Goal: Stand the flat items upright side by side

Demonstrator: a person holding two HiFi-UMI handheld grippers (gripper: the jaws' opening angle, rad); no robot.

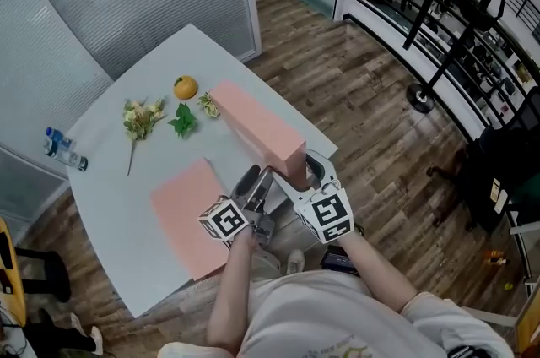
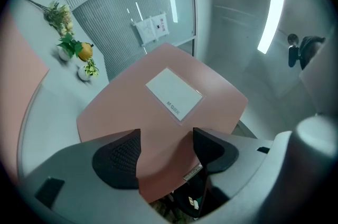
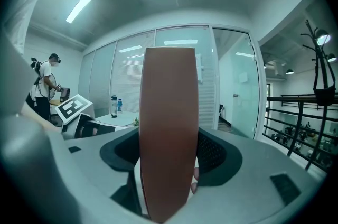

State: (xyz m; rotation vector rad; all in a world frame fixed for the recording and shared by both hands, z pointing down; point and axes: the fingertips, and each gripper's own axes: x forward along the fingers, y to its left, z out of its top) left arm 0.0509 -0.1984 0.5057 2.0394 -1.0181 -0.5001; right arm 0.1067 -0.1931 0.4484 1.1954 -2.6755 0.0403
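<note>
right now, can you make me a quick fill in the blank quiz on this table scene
1. The right gripper is shut on the pink box that stands ___.
2. The other pink box lies ___ on the white table.
3. The round fruit beyond both boxes is coloured ___.
4. In the left gripper view, the box's broad face carries a ___ label.

Missing words: upright; flat; orange; white

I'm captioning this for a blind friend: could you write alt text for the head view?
Seen from above, a person's left gripper and right gripper clamp the near end of an upright pink box on a white table. A flat pink item lies to its left; an orange, flowers and a water bottle sit farther back.
</note>
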